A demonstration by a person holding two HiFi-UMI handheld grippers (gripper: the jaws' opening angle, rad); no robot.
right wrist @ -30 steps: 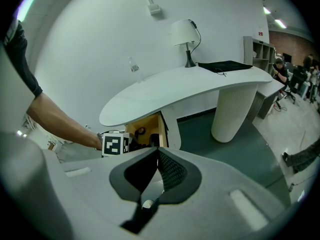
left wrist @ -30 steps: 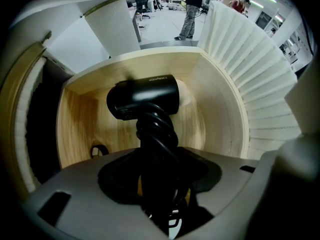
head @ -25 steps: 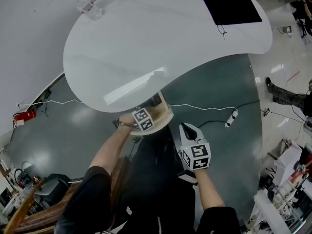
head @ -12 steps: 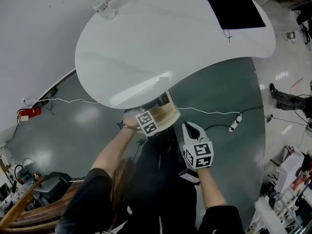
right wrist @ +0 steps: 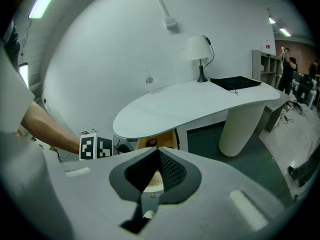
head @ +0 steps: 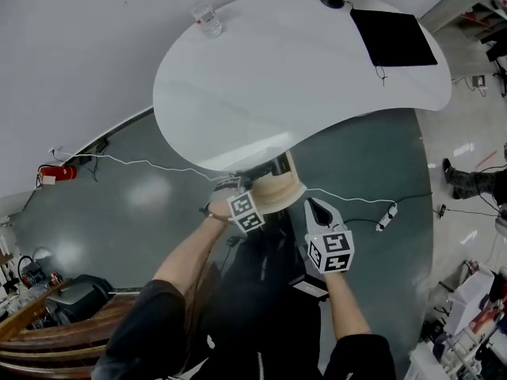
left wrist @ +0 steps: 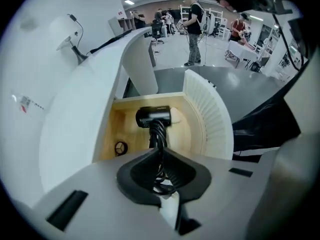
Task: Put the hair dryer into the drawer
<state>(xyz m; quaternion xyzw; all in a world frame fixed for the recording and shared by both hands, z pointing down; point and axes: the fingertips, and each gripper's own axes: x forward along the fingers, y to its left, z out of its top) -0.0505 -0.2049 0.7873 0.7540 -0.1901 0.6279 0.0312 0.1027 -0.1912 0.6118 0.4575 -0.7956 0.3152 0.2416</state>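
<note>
The black hair dryer point(left wrist: 154, 116) lies on the wooden floor of the open drawer point(left wrist: 122, 129) under the white table point(head: 301, 77). Its coiled cord runs from it toward me and shows in the gap behind the tips of my left gripper point(left wrist: 159, 151). That gripper hangs above the drawer point(head: 277, 190), pointing steeply down. Its jaws are closing, the tips almost meet, and I see no pad pressing on the cord. My right gripper point(head: 317, 207) hovers to the right of the drawer, shut and empty point(right wrist: 156, 150).
A small ring-shaped part point(left wrist: 120, 147) lies in the drawer's near left corner, and the white ribbed drawer front point(left wrist: 210, 114) curves round its right side. On the table stand a water bottle point(head: 207, 20), a black mat point(head: 394, 36) and a lamp point(right wrist: 198, 49). A power strip point(head: 386, 216) lies on the floor.
My left gripper has lifted away from the drawer and drawn back toward me. The right gripper rose a little. The head view has shifted, so the table now sits further right.
</note>
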